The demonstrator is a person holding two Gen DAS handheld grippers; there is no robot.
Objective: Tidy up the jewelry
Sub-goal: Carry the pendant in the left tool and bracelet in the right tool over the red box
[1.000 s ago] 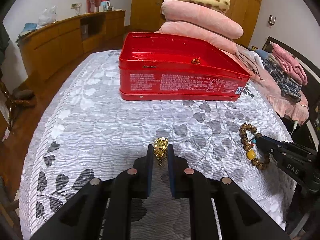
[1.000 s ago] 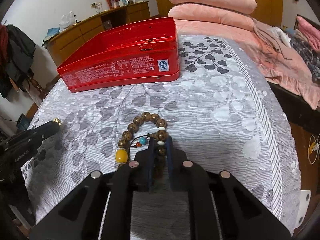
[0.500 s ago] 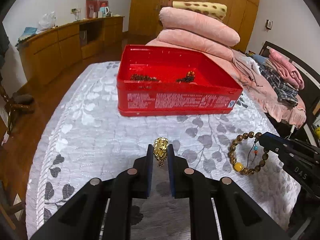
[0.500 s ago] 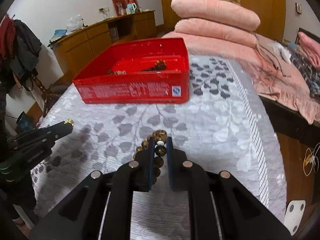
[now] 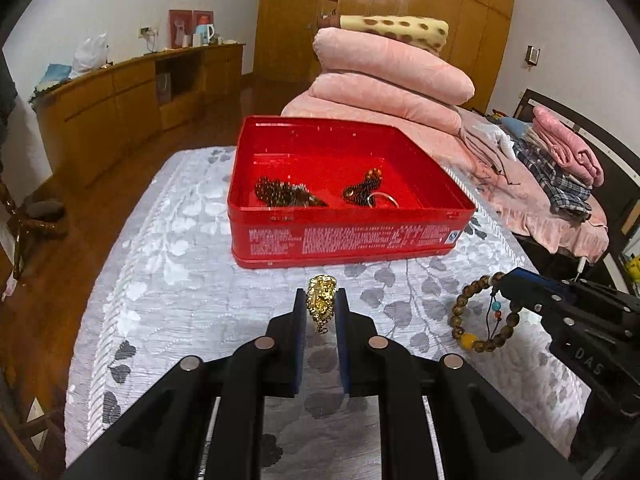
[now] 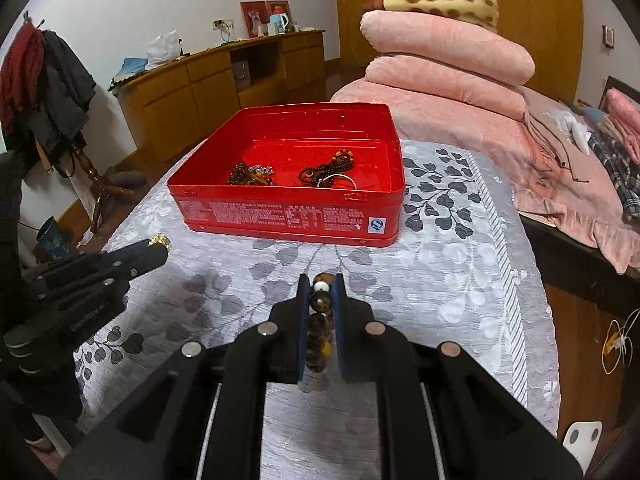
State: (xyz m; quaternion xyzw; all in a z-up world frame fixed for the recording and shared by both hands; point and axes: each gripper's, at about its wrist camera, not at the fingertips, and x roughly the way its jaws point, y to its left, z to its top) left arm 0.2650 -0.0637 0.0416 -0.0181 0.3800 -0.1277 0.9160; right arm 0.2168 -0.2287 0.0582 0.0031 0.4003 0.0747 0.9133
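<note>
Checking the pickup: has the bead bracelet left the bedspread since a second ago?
Yes. The bead bracelet lay flat on the bedspread; now it hangs lifted from the right claw.

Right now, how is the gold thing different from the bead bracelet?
The gold charm is one shiny solid lump; the bracelet is a loop of brown beads with one yellow bead. The left gripper pinches the charm; the right gripper pinches the bracelet. Both hang above the bedspread, outside the red tin.
</note>
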